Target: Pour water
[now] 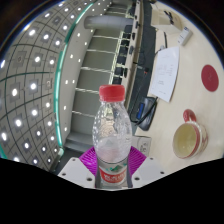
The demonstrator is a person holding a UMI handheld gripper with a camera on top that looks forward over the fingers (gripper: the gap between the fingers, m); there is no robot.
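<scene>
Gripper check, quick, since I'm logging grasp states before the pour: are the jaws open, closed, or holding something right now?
Gripper: jaws closed on the water bottle, gripped at its labelled lower body; the red cap is on.

Bottle (112, 135) filling the claw (112, 165); mug (188, 139) close alongside.

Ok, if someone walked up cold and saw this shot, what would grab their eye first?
The clear plastic bottle with a red cap and red label stands out first, upright between the tongs, whose pink pads press on it from both sides. Beyond it to the right, a yellow mug with a red pattern sits on the table, with a white sheet of paper farther off.
</scene>
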